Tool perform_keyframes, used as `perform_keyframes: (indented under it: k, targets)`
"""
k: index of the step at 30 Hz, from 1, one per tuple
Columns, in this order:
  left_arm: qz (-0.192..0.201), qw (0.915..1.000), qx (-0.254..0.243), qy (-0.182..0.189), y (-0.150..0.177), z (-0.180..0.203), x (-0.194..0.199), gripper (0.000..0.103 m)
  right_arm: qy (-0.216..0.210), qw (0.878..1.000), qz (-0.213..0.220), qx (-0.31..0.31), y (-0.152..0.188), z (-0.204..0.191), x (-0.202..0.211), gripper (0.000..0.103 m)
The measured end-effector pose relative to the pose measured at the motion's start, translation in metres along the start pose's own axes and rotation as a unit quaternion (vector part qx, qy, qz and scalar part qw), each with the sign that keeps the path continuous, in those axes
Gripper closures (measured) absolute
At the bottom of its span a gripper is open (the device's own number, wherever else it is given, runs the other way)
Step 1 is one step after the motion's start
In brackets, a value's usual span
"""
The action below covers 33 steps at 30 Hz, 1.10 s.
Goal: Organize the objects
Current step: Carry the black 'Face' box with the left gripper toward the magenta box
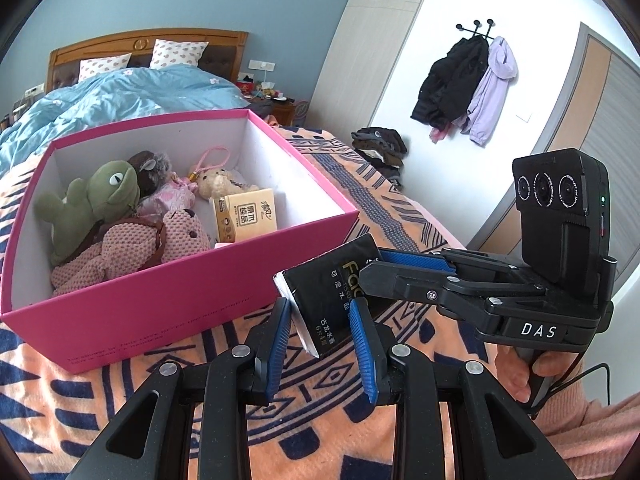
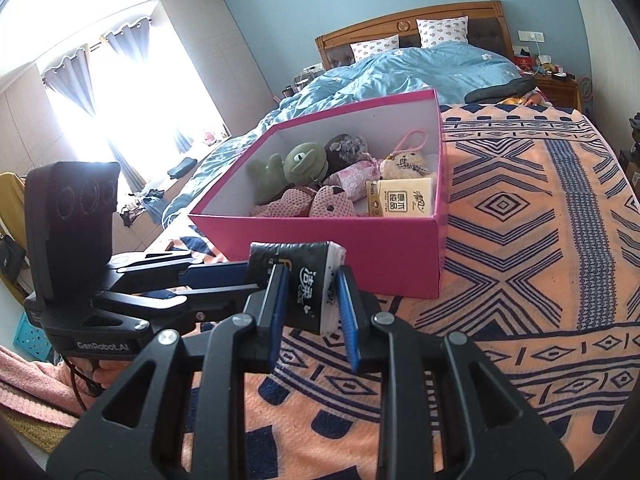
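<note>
Both grippers are on one black tissue pack (image 1: 334, 300), held just in front of the pink box (image 1: 160, 308) above the patterned blanket (image 1: 320, 432).

Left gripper (image 1: 320, 334): blue pads (image 1: 276, 344) spread wider than the pack's end. The left pad touches the white edge; the right pad looks slightly off it, hard to call. In the right view the left gripper (image 2: 260, 276) comes in from frame left, its fingers alongside the pack (image 2: 296, 284).

Right gripper (image 2: 310, 314): pads narrowed onto the pack, both pressed to its sides. In the left view the right gripper (image 1: 374, 268) enters from frame right, one finger over the pack's face and one behind.

Counts:
- tissue packs: 2, the black one in the grippers and a tan one (image 1: 244, 218) upright in the box near its right wall
- plush toys in the box: about 5, namely green frog (image 1: 100, 200), dark furry one (image 1: 150, 170), pink knit bear (image 1: 132, 248), cream bear (image 1: 216, 184), pink satin piece (image 1: 172, 196)
- pillows at the headboard: 2
- wall prints at frame top: 3 in each view

Left view only: coats (image 1: 468, 80) on a wall hook at upper right, a folded clothes pile (image 1: 380, 148) on the bed edge, and the hand (image 1: 528, 368) on the right gripper's handle.

Right view only: bright curtained window (image 2: 120, 80) at upper left, and the box (image 2: 340, 248) seen from its short side.
</note>
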<state>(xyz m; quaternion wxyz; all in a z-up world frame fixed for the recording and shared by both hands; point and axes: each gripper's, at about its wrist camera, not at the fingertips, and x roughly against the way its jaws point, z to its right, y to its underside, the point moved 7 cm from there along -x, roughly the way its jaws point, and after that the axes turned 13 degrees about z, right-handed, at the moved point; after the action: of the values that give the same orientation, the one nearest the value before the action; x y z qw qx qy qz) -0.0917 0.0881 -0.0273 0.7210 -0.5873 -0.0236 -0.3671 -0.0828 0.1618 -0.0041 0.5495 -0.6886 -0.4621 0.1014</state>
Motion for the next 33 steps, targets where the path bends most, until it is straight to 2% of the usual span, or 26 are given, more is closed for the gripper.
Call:
perform_keyframes:
  k: [33]
  targets:
    - [0.016,0.9998,-0.012,0.004,-0.013,0.006,0.003,0.073,-0.003,1.0,0.02,0.005,-0.014,-0.001,0.009,0.075]
